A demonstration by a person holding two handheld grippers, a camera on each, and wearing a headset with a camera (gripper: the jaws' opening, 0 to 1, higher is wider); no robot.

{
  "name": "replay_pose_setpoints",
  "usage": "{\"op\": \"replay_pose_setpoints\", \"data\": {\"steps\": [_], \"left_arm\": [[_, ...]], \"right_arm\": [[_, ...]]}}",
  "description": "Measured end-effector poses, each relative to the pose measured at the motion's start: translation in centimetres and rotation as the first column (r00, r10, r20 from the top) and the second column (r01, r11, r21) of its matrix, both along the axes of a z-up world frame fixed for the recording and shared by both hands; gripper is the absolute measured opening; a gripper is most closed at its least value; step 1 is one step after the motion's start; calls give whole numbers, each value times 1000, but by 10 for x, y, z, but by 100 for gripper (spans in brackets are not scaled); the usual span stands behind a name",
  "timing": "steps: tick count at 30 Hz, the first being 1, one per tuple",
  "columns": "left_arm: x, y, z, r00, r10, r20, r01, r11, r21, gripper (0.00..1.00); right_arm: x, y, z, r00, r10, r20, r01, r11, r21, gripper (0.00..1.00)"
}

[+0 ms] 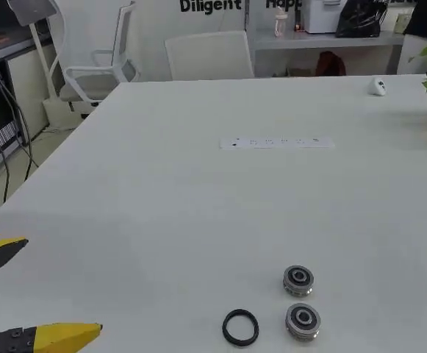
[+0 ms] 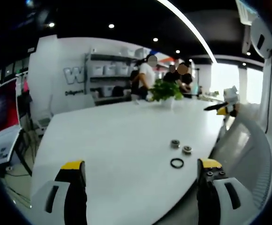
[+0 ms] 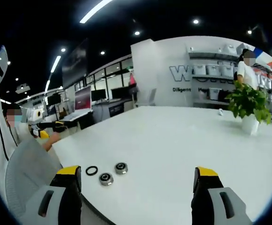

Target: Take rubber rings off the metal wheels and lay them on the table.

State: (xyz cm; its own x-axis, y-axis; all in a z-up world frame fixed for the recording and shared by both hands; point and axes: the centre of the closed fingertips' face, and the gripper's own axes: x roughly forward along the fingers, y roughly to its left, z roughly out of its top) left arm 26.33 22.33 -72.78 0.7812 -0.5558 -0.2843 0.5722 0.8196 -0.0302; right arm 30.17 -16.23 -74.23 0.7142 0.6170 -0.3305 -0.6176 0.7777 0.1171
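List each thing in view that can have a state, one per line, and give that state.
Ring: off, lying flat on the table.
Near wheel: lying flat; cannot tell whether its ring is on.
Far wheel: lying flat; same doubt.
Left gripper: open, empty.
Right gripper: open, empty.

1. The right gripper [image 3: 138,172] rises from 6 o'clock, its yellow-tipped jaws spread wide with nothing between them.
2. A black rubber ring [image 3: 91,170] lies flat on the white table [image 3: 173,136] at about 8 o'clock, near the table's edge.
3. One metal wheel [image 3: 106,178] sits just beside the ring, at its 4 o'clock. A second wheel [image 3: 121,168] sits near the first, at its 2 o'clock.
4. A potted plant [image 3: 249,105] stands on the table at 3 o'clock.
5. The left gripper [image 3: 49,127] shows at 9 o'clock, off the table.
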Motion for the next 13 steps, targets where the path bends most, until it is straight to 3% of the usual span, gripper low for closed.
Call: {"op": "replay_pose_setpoints", "data": {"steps": [7, 13], "left_arm": [[-1, 11, -10, 999, 40, -27, -40, 999, 3, 100], [0, 18, -17, 997, 63, -41, -63, 998, -8, 100]], "right_arm": [[-5, 0, -18, 999, -19, -43, 18, 1000, -25, 99], [-4, -5, -35, 995, -45, -86, 44, 999, -12, 99]]}}
